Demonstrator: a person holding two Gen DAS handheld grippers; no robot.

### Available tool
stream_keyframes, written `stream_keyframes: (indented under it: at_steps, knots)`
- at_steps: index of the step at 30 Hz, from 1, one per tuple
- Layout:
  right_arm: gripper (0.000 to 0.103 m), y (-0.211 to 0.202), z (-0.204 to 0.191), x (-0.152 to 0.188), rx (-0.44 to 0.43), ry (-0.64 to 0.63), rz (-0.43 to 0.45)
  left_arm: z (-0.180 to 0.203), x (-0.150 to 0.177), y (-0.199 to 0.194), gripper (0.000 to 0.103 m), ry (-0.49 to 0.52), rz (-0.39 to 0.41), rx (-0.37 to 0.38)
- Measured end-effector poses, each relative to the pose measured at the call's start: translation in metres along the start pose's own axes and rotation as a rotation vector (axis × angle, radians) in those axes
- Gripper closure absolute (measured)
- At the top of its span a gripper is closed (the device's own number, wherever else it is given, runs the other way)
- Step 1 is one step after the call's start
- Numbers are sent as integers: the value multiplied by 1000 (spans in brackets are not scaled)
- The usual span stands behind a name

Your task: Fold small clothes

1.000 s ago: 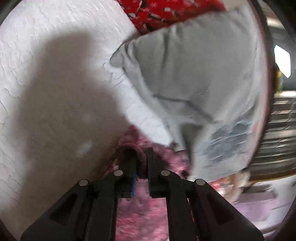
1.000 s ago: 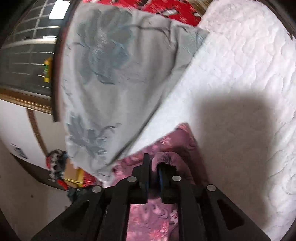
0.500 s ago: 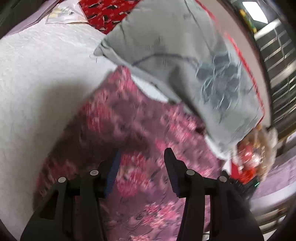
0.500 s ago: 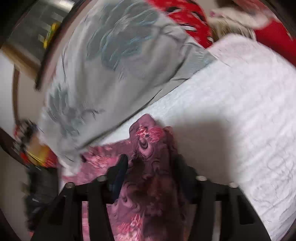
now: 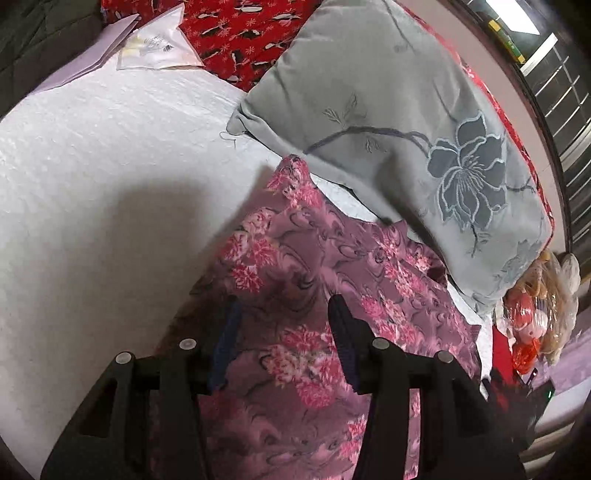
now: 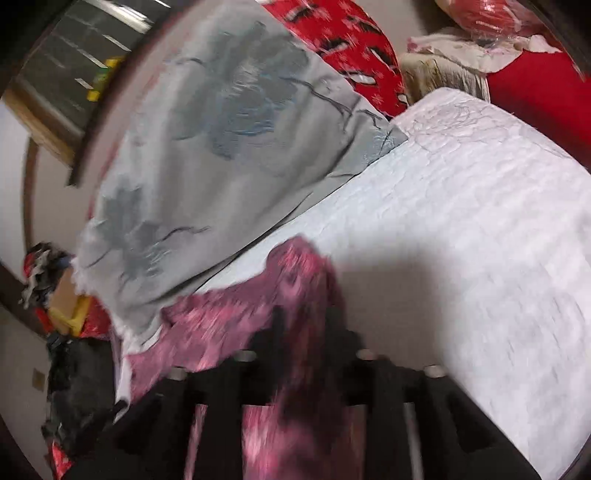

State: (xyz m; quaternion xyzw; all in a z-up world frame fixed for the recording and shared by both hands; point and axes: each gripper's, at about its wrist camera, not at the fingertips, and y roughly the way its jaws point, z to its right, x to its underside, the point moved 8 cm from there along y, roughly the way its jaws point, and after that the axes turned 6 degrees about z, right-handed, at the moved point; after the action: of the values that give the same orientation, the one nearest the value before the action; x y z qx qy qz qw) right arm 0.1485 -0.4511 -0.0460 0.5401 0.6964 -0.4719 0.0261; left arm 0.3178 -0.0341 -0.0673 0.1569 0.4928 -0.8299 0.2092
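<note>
A purple garment with pink flowers (image 5: pixel 314 266) lies spread on the white quilted bed (image 5: pixel 110 155), its far corner near a grey pillow. My left gripper (image 5: pixel 282 314) is open just above the cloth, its blue-padded fingers (image 5: pixel 227 332) apart and holding nothing. In the right wrist view the same garment (image 6: pixel 258 317) lies under my right gripper (image 6: pixel 304 325), which is open with its jaws spread over the cloth. That view is blurred by motion.
A grey pillow with an embroidered blue flower (image 5: pixel 388 122) lies beside the garment, also in the right wrist view (image 6: pixel 221 147). Red patterned bedding (image 5: pixel 236 29) and papers (image 5: pixel 155 48) lie at the bed's far end. Bags and clutter (image 5: pixel 535 306) sit off the bed's edge.
Both grippers were shut on the garment's corners a second ago. They have opened and let go, and the garment now lies flat on the bed. Both grippers have pulled back.
</note>
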Motion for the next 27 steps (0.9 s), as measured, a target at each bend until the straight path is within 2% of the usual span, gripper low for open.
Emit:
stream_keyframes:
  at_steps: [1,3,4,5,6,8,10,11,14,16,17,19,21,23,25,27]
  knots:
    - [53,-10,0,13,-4,-22,-13,0,3,1,54,12,-18,1]
    - [53,-21,6,37,12,-64,-50,2,12,6,54,36,-44,-6]
    - [57,-22,8,49,27,-84,-79,2,15,7,54,47,-55,-14]
    - [89,-22,9,62,32,-104,-116,3,20,11,54,67,-68,-30]
    - [96,-22,4,67,17,-122,-131,4,22,12,54,86,-67,-44]
    - [97,-40,-6,62,-1,-173,-51,6,25,14,54,147,-57,-86]
    - [98,-52,-6,54,-1,-158,12,7,27,14,53,177,-56,-99]
    - [99,-51,0,54,21,-155,11,7,27,15,53,184,-58,-101]
    - [98,-30,27,74,117,-146,-121,3,26,14,53,177,-65,-91]
    - [90,-39,25,63,154,-126,-79,3,22,6,53,169,-51,-85]
    - [90,-46,20,56,166,-119,-40,4,19,1,53,172,-35,-74]
    - [89,-56,-1,40,106,-121,46,14,14,-7,53,178,-4,-26]
    - [82,-54,-23,31,49,-150,69,24,12,-10,51,182,12,9]
    - [82,-41,-42,29,22,-189,67,26,13,-4,49,191,10,-16]
    - [82,-22,-50,33,13,-202,59,22,17,11,49,207,-12,-87]
    - [80,8,-40,47,53,-201,-17,14,22,26,48,234,-43,-163]
